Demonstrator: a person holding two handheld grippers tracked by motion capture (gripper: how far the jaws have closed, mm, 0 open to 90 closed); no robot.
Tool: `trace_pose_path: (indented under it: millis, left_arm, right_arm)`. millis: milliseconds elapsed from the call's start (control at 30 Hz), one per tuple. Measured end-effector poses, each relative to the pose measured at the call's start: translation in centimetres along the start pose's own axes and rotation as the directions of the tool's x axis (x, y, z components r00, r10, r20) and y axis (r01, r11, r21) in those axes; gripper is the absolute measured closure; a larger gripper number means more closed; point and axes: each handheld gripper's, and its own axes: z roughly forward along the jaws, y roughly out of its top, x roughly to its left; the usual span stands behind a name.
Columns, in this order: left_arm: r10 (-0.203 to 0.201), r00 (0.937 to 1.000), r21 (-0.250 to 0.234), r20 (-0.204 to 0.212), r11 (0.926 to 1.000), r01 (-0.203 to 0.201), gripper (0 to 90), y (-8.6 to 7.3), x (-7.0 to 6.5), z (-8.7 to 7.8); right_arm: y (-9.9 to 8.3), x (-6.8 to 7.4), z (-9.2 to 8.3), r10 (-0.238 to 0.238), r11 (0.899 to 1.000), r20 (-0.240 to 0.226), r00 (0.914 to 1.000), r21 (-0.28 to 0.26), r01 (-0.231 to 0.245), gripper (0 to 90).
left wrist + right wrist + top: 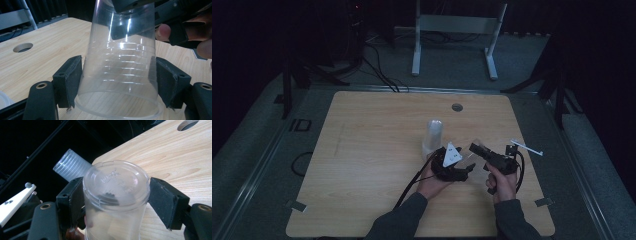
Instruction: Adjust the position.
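Dark room, with a pale wooden table [362, 150] in the middle, a round hole [457, 107] near its far edge and a white frame [452, 30] on the floor behind. Left of the work, near the table's centre, a stack of cups [433, 134], upright with the mouths down. Just in front of it, the left hand [432, 182], coming in from the near edge with the sleeve angled to the right, palm under the left gripper [466, 170], grey three-cornered plate on top, jaws pointing right and roughly level. Between those jaws, a clear cup [477, 148], off the table between the two tools, its wide mouth towards the left gripper and its base towards the right one. Seen in the left gripper view, both pads flat against the cup's wall just above the rim, pinching it. Farther right, the right gripper [484, 155], angled left and away, jaws on either side of the cup's base. Seen in the right gripper view, pads right at the base's two sides; firm pressing or a bare touch, cannot tell. Behind it, the right hand [501, 182], fist around the handle, forearm rising from the near edge. At the far right, a white strip [527, 146] flat on the table, well apart from both hands.
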Motion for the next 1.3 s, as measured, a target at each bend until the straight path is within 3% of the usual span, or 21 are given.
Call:
trace_pose_path:
  millis: [367, 667, 1067, 1300]
  left_arm:
    - [0.002, 1.0000, 0.017, -0.005, 0.9999, -0.002, 28.4, 0.1, 0.6, -0.5]
    - [0.014, 0.9996, 0.025, -0.023, 0.9996, -0.014, 28.5, 0.3, 0.8, -1.0]
    - [0.012, 0.9997, 0.038, -0.019, 0.9992, -0.012, 28.9, 0.4, 1.3, -1.6]
    - [0.018, 0.9998, 0.048, -0.007, 0.9987, -0.018, 29.0, 0.6, 1.6, -1.9]
  right_arm:
    - [-0.2, 0.2, -0.5, -0.056, 0.998, -0.012, 0.9984, 0.030, 0.056, 29.5]
    - [-0.3, -0.1, -1.3, -0.067, 0.997, -0.017, 0.9976, 0.032, 0.067, 29.9]
    - [0.0, -0.4, -2.1, -0.115, 0.992, 0.012, 0.9933, 0.058, 0.114, 33.4]
    - [0.3, 0.0, -2.2, -0.212, 0.971, 0.045, 0.9763, 0.124, 0.205, 33.4]
